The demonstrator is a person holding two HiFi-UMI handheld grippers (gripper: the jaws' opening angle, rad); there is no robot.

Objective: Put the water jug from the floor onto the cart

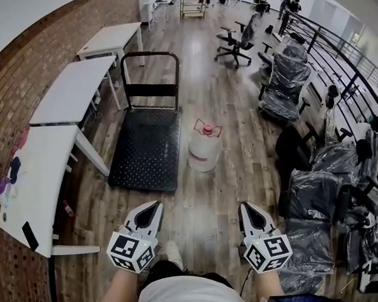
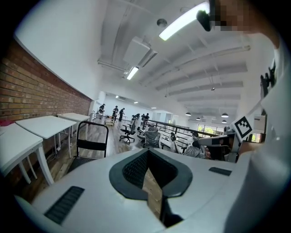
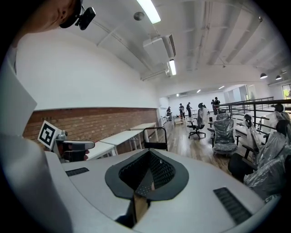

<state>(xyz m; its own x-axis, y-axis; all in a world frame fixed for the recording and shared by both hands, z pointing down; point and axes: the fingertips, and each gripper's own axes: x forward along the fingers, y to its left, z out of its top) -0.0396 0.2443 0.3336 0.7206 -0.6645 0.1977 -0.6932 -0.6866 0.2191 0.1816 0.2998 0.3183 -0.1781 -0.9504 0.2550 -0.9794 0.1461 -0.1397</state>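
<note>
In the head view the clear water jug, with a pink cap and handle, stands upright on the wooden floor. The black flatbed cart is just left of it, its push handle at the far end. My left gripper and right gripper are both shut and empty, low in the view and well short of the jug. The jug sits ahead between them. In the left gripper view my left gripper hides the jug, and only the cart handle shows. In the right gripper view my right gripper hides it too.
White tables line the brick wall on the left. Plastic-wrapped office chairs and a black railing fill the right side. Open floor lies between me and the jug. Several people stand far off at the back.
</note>
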